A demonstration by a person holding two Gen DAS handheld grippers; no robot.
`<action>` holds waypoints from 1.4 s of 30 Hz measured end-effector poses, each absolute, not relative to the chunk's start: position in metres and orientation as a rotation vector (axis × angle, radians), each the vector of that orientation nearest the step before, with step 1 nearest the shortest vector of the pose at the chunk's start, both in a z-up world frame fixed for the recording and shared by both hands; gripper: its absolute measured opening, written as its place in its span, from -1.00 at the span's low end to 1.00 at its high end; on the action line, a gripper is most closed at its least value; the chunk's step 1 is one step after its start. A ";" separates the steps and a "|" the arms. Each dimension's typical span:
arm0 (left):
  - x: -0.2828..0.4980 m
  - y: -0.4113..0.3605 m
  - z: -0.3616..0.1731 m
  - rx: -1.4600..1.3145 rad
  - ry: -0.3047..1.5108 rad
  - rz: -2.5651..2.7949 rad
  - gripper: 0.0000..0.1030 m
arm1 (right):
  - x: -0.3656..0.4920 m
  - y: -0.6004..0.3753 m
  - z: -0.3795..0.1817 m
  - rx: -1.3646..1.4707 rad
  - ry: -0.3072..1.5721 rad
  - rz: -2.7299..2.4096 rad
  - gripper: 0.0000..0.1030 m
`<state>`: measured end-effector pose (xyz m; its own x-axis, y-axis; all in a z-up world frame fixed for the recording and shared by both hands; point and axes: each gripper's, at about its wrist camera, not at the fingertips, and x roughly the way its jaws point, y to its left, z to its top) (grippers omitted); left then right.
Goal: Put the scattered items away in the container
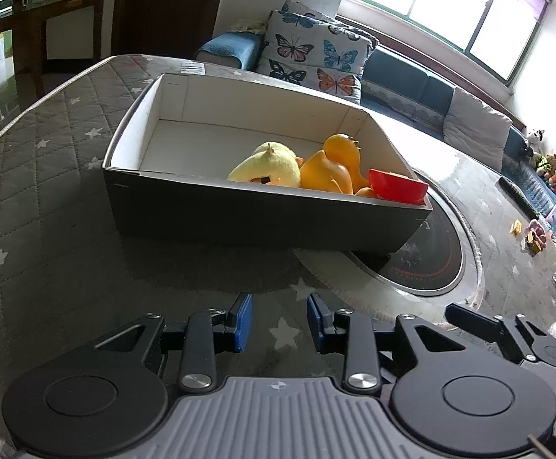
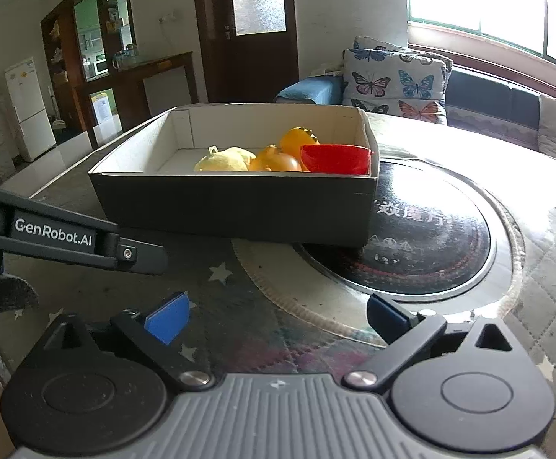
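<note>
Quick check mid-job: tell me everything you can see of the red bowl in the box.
The red bowl looks like glossy plastic, small and round. It sits tilted in the near right corner of the box, its rim poking just above the wall and leaning on it. It appears to touch the orange toy beside it. Its inside cannot be seen. Neither gripper touches it.

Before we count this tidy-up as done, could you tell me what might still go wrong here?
The box sits partly on the raised round hotplate, so its base may be uneven; a nudge could rock it. The red bowl stands tilted in the corner against the wall, its edge about level with the rim, and might tip out. Both grippers, left and right, are open and empty near the box front, so a forward move could shove it.
</note>
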<state>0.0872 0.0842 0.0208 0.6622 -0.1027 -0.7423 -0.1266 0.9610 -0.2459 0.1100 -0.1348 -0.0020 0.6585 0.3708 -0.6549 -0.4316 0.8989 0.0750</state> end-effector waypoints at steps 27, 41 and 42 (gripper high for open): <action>0.068 0.071 0.013 -0.172 0.862 0.072 -0.33 | 0.098 -0.141 -0.005 -0.088 0.735 0.403 1.00; 0.066 0.069 0.016 -0.123 0.836 0.112 -0.33 | 0.101 -0.141 -0.007 -0.084 0.752 0.395 1.00; 0.066 0.069 0.016 -0.122 0.835 0.114 -0.33 | 0.101 -0.141 -0.007 -0.084 0.753 0.395 1.00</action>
